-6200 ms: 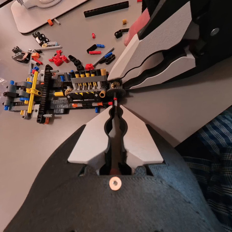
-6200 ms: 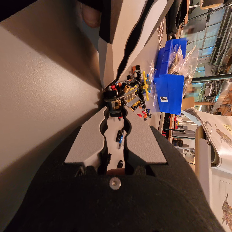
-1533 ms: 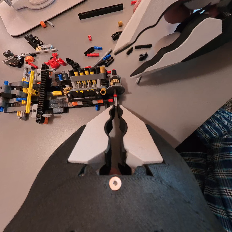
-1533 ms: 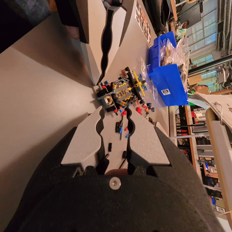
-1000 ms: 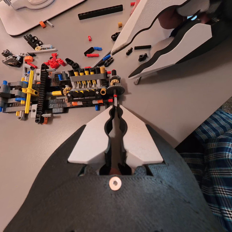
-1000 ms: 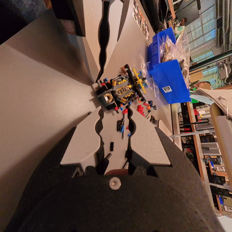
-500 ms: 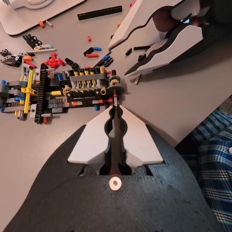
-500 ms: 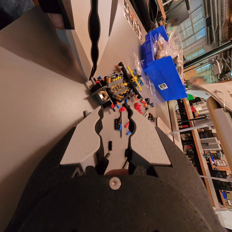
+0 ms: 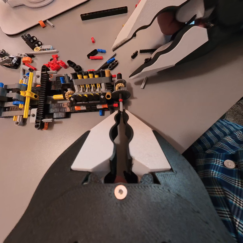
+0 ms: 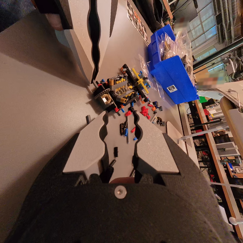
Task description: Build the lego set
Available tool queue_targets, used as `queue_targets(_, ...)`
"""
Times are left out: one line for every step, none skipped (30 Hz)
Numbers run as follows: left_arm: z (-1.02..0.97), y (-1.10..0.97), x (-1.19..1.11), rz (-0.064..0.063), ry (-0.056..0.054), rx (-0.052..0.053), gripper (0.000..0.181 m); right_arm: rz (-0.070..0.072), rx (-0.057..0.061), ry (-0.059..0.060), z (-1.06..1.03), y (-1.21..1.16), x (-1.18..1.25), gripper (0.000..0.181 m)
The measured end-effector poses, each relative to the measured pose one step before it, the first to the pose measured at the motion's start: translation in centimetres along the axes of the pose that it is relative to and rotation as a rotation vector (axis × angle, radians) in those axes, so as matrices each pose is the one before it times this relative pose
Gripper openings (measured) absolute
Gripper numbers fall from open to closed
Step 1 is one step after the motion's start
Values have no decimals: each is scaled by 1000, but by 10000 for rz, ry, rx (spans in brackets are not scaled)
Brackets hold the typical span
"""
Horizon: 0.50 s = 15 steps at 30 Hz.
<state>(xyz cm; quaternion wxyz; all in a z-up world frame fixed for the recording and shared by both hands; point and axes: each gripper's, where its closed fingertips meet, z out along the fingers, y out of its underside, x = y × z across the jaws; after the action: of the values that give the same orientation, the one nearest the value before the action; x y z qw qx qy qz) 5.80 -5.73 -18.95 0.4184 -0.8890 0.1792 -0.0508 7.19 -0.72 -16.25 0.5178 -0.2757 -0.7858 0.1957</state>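
Lego chassis of black, grey and yellow bricks lies on the grey desk. Left gripper pinches its thin grey axle; right gripper, jaws wide, hovers near scattered loose pieces.

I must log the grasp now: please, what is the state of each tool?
Left tool: closed on the thin grey axle that sticks out of the lego model.
Right tool: open, holding nothing.
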Motion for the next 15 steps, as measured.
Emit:
queue_targets(15,-6,-2,-6,10,-6,2,26,27,7,-38,-35,34,37)
queue_targets(13,9,-11,-9,5,-5,2,28,4,-17,-6,6,-10,37)
queue_targets(-3,5,-1,-3,-2,-4,2,-8,-13,-28,2,44,-49,37)
queue_targets(-1,9,5,8,-11,3,1,-20,-15,-16,-9,55,-50,37)
queue_targets(-14,10,-4,3,-6,1,1,6,3,-29,-9,20,-58,37)
queue_targets(3,12,2,-8,4,-1,2,24,12,-46,-12,25,-86,37)
queue_targets(1,3,-3,-11,9,-3,2,20,7,-44,-3,43,-77,37)
queue_targets(6,1,0,-13,12,-5,2,24,13,-52,20,30,-84,37)
queue_targets(14,6,3,-14,13,-4,2,46,26,-54,43,1,-90,37)
queue_targets(9,0,-5,-18,15,-7,2,44,26,-54,57,-18,-111,37)
queue_targets(6,5,-12,-19,16,-8,2,11,22,-74,69,-32,-168,37)
queue_targets(24,2,-7,-14,11,-9,2,-14,51,-66,40,-74,-186,37)
queue_targets(6,3,0,-10,7,-9,1,-17,42,-71,40,-71,-180,37)
queue_targets(4,-2,-1,-7,5,-1,2,-15,55,-57,19,-102,-149,36)
queue_targets(-4,3,-1,-9,8,2,1,-6,59,-31,33,-125,-98,36)
